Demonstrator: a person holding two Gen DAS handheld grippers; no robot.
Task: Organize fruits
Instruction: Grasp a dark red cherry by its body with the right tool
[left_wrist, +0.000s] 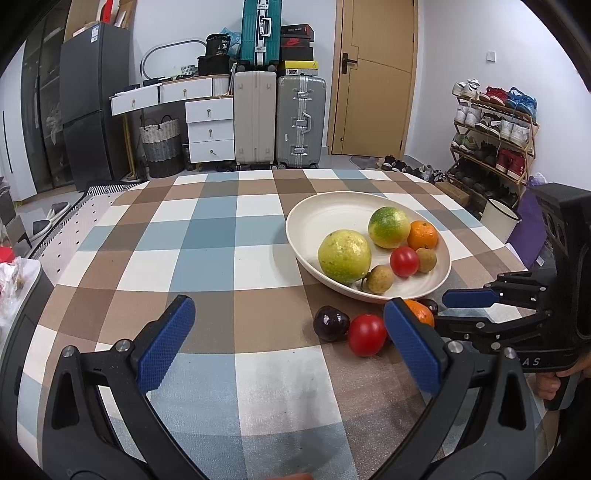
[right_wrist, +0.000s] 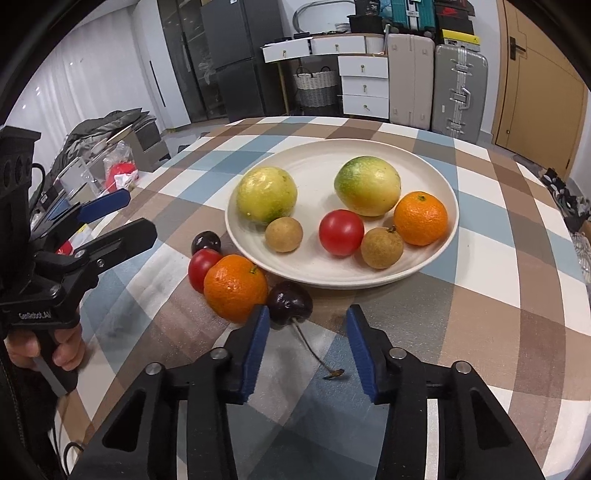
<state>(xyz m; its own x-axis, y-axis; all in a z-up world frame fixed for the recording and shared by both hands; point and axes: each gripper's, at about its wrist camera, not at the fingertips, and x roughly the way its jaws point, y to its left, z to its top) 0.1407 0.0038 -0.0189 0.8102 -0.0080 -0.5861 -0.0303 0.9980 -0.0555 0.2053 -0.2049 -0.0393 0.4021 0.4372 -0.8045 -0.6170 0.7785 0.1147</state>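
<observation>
Right hand-held gripper (right_wrist: 304, 349) open, pads astride cherry (right_wrist: 290, 302) stem, lower middle. Cherry small, soft, slippery: squeeze round sides gently.

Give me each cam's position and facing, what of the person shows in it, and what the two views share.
Left wrist: sits on the left tool, looking across the checked table toward the door; the right tool and fingers of the hand holding it show at right.
Right wrist: sits on the right tool, pointing down at a dark cherry beside the plate; the left tool and the hand holding it show at left.
Shared: plate, its six fruits, loose orange, loose tomato, suitcases.
</observation>
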